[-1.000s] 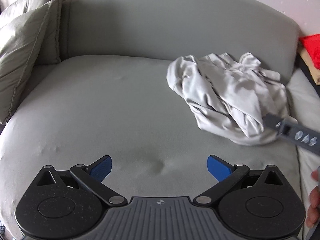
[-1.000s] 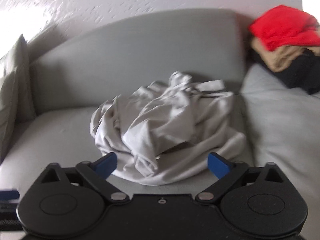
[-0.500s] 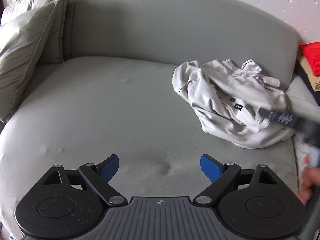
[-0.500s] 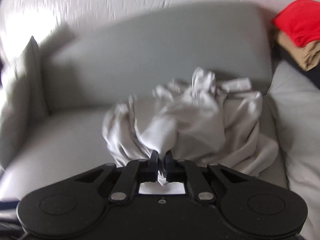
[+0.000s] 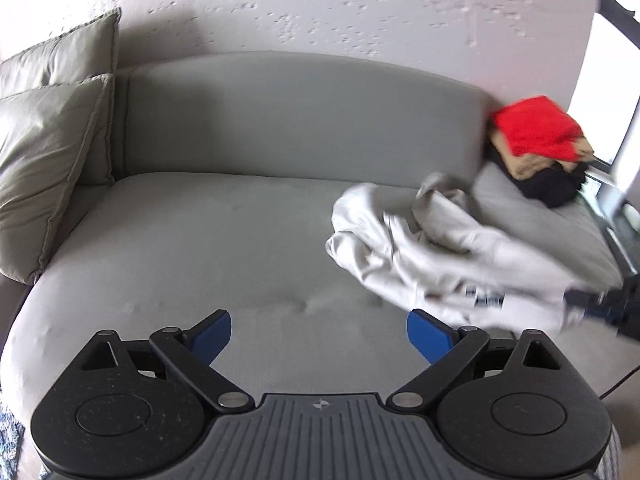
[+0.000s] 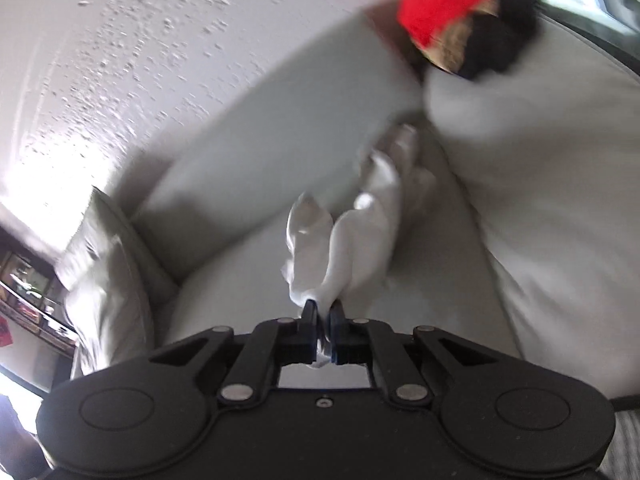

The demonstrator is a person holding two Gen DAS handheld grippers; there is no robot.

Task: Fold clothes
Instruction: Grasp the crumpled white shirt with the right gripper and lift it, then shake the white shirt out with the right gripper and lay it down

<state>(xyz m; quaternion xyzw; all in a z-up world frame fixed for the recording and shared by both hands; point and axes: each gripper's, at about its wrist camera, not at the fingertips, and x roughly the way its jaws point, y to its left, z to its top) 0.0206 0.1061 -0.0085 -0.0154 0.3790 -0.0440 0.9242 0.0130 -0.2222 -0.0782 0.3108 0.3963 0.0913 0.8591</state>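
sofa [image 5: 248,248]: holding two pillows [image 5: 44,160], one clothes stack [image 5: 540,148]
left gripper [image 5: 320,330]: hanging wide open, empty
right gripper [image 6: 323,326]: pinching one white shirt [image 6: 352,240]

- A white wall with a rough, bumpy plaster texture [image 5: 320,8] rises beyond the claw, behind everything else.
- A grey fabric sofa with a curved, low backrest [image 5: 304,120] stands against that wall; its wide seat [image 5: 192,240] stretches from just ahead of the claw to the backrest.
- Two olive-grey square cushions [image 5: 44,148] lean upright at the sofa's end, far left of the claw.
- A pale grey pillow [image 5: 540,224] lies on the seat, ahead and to the right.
- Bright daylight enters through a window [image 5: 612,80] at the far right edge.
- A patterned blue rug [image 5: 10,440] shows at the lower left corner.
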